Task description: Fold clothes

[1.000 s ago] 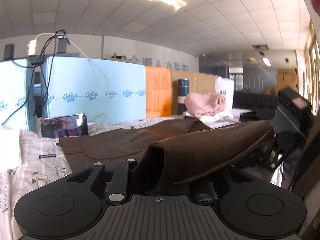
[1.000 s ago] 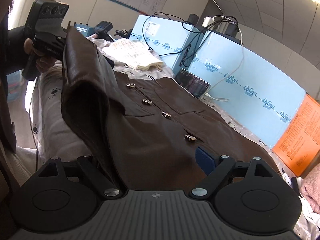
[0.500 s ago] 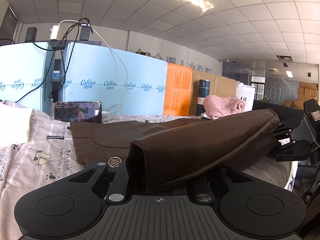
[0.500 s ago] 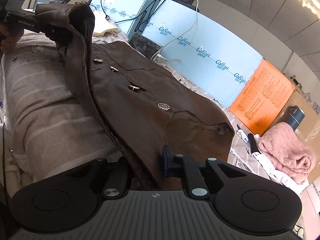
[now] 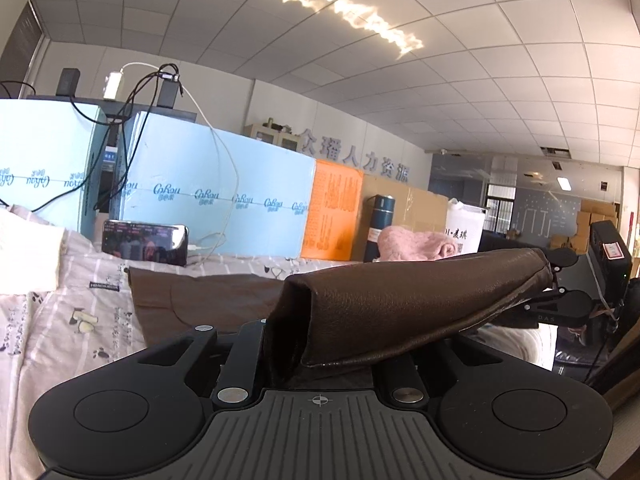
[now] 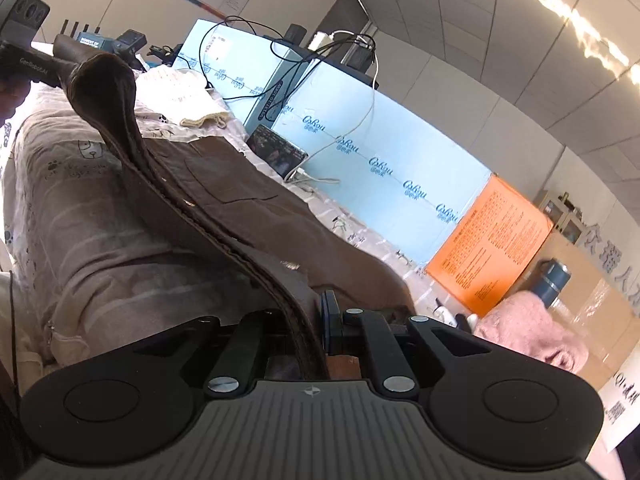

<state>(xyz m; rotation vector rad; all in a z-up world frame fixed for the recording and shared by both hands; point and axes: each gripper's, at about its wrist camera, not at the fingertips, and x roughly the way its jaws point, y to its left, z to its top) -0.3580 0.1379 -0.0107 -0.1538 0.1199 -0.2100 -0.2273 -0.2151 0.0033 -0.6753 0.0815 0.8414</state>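
A brown leather jacket [image 5: 400, 304] lies on the patterned bed sheet [image 5: 60, 320]. My left gripper [image 5: 316, 344] is shut on one end of its near edge, lifted off the bed. My right gripper [image 6: 308, 336] is shut on the other end of that edge [image 6: 192, 200]. The edge stretches taut between them as a raised fold. The right gripper shows in the left wrist view [image 5: 564, 304], and the left gripper in the right wrist view [image 6: 24, 60]. The rest of the jacket [image 6: 256, 208] lies flat on the bed.
A phone [image 5: 144, 242] leans on blue foam boards [image 5: 216, 200] at the back. A cream knit [image 6: 180, 100] lies at the bed's far left. A pink garment [image 5: 416, 244], a blue flask [image 5: 378, 228] and an orange board [image 5: 332, 216] stand back right.
Both grippers have carried the jacket's lifted edge further over the bed. The fold is now stretched tighter, and the buttons are mostly hidden under it.
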